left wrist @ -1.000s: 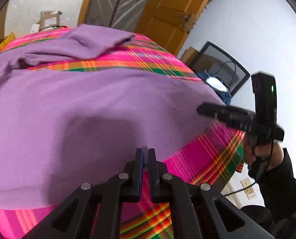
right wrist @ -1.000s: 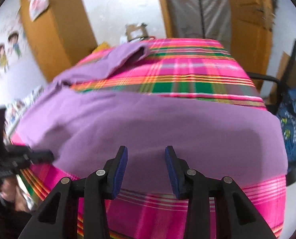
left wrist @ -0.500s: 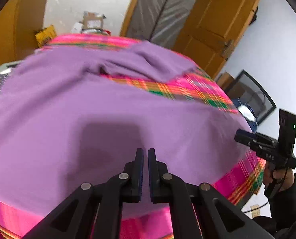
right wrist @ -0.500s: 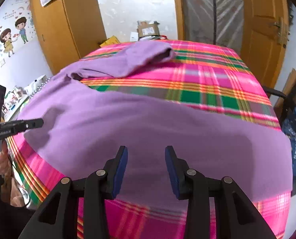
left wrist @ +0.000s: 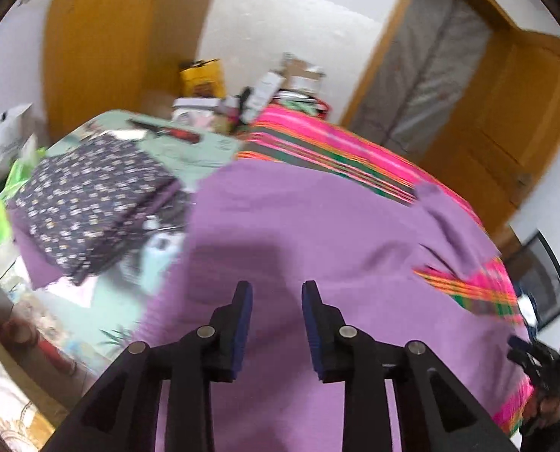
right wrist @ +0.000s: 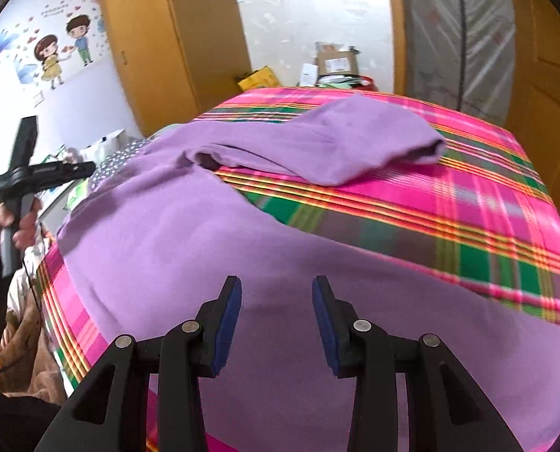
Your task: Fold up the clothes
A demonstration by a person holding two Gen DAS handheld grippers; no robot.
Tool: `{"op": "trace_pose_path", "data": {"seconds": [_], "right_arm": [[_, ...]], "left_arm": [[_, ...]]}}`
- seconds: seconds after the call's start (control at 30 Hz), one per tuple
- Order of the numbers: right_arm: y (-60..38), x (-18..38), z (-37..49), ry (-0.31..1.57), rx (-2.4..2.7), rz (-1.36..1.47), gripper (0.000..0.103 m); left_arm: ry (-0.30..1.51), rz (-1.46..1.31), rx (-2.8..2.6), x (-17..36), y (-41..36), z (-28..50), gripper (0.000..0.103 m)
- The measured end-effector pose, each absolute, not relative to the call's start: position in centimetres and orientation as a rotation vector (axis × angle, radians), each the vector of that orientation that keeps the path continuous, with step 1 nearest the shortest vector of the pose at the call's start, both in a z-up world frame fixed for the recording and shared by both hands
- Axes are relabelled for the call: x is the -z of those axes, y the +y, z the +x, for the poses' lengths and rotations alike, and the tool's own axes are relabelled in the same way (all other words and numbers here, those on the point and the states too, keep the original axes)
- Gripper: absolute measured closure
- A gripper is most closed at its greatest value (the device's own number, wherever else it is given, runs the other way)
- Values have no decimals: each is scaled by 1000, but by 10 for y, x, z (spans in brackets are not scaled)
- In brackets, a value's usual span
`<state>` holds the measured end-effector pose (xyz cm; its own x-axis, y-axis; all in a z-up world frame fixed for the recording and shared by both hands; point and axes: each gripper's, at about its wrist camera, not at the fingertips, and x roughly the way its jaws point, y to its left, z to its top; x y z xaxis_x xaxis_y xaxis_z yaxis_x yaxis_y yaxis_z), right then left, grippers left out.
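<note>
Your 2 grippers, left gripper [left wrist: 276,293] jaws opening and right gripper [right wrist: 276,290] jaws apart, both empty, hover over the purple garment [right wrist: 212,263], spread on the plaid cloth [right wrist: 468,203] and barely folded.

A garment [right wrist: 189,248] lies spread over the near part of a cloth-covered table [right wrist: 468,196], one sleeve [right wrist: 355,143] reaching toward the far side. Left of the table, a folded stack of clothes [left wrist: 87,203] sits on a lower surface; boxes [right wrist: 334,64] stand behind the table.
</note>
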<state>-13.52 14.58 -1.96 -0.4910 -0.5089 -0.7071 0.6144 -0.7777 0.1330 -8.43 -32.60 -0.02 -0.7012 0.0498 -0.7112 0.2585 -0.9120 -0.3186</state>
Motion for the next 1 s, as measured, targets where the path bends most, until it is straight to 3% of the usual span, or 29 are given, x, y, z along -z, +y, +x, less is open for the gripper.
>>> {"op": "trace_pose_path", "data": {"seconds": [0.4,0.57,0.63,0.73,0.8,1.0], "right_arm": [[113,19,-147,258,2220,1004,63],[105,22,-152,268,2211,1018,63],[102,22,-153,274,2208,1021,62],[97,22,-155,288,2206,1022,63],[95,22,-157,296,2205,1024,63],[91,21,-158,317,2211,1019,63]], "left_arm": [[943,1321,2631,50,-398,-124,66],[966,1348,2620,58,-404,-130,66],[949,1332,2622,59,-405,-129,75],[876,1315,2651,57,-399,-127,78],[805,1291,2663,52,-395,-128,87],[783,1225,2644,47,-404,-137,86]]}}
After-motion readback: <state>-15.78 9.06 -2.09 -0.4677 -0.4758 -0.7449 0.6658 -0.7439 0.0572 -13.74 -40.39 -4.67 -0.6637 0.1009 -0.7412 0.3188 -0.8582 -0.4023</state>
